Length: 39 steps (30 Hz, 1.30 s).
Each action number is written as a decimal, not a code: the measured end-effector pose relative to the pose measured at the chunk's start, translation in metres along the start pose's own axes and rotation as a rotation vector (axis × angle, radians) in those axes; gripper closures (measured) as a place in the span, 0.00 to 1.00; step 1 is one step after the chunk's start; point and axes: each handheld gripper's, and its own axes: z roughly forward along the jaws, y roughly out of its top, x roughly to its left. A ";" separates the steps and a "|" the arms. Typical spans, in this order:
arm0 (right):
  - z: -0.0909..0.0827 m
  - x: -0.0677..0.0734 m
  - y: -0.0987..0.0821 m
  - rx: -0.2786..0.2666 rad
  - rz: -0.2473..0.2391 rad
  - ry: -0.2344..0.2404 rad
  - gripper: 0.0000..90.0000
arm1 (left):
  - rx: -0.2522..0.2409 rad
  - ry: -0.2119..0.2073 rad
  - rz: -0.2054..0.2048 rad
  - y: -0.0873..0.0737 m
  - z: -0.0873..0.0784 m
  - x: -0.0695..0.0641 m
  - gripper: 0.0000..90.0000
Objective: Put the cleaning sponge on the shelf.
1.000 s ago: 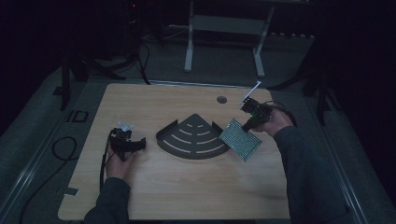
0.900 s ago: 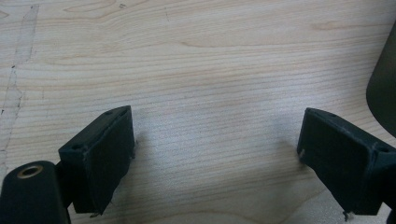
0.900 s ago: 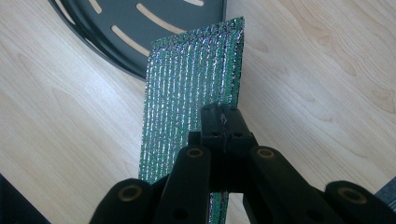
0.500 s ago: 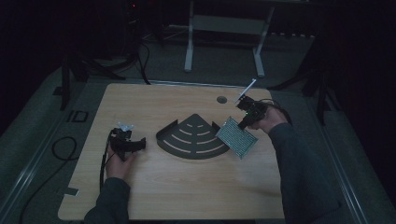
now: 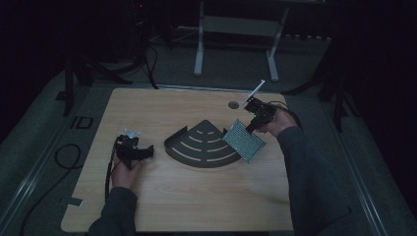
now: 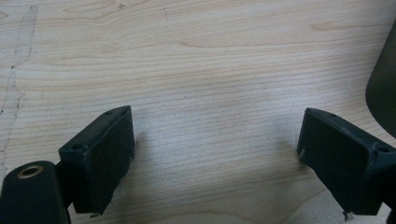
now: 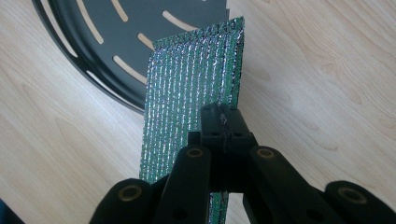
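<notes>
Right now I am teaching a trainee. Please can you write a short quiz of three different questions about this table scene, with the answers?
1. True or false: the left gripper is shut on the wooden table.
2. What does the right gripper hold?
A. a cable
B. a green glittering sponge pad
C. a cup
3. Fill the gap: the free end of the pad hangs over the edge of the black ___ tray.

Key
1. False. Its jaws stand wide open over bare wood.
2. B. The green glittering sponge pad is pinched by its edge.
3. Slotted. The black slotted tray is fan-shaped and lies mid-table.
</notes>
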 end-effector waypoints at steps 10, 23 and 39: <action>0.006 -0.001 0.008 -0.007 0.011 0.012 1.00 | 0.000 0.000 -0.001 0.000 0.000 0.000 0.13; 0.018 -0.004 0.019 0.001 0.019 0.037 1.00 | 0.000 0.000 0.000 0.000 0.000 0.000 0.13; 0.025 -0.008 0.027 -0.004 0.030 0.045 1.00 | 0.000 0.000 -0.002 0.000 0.000 0.000 0.13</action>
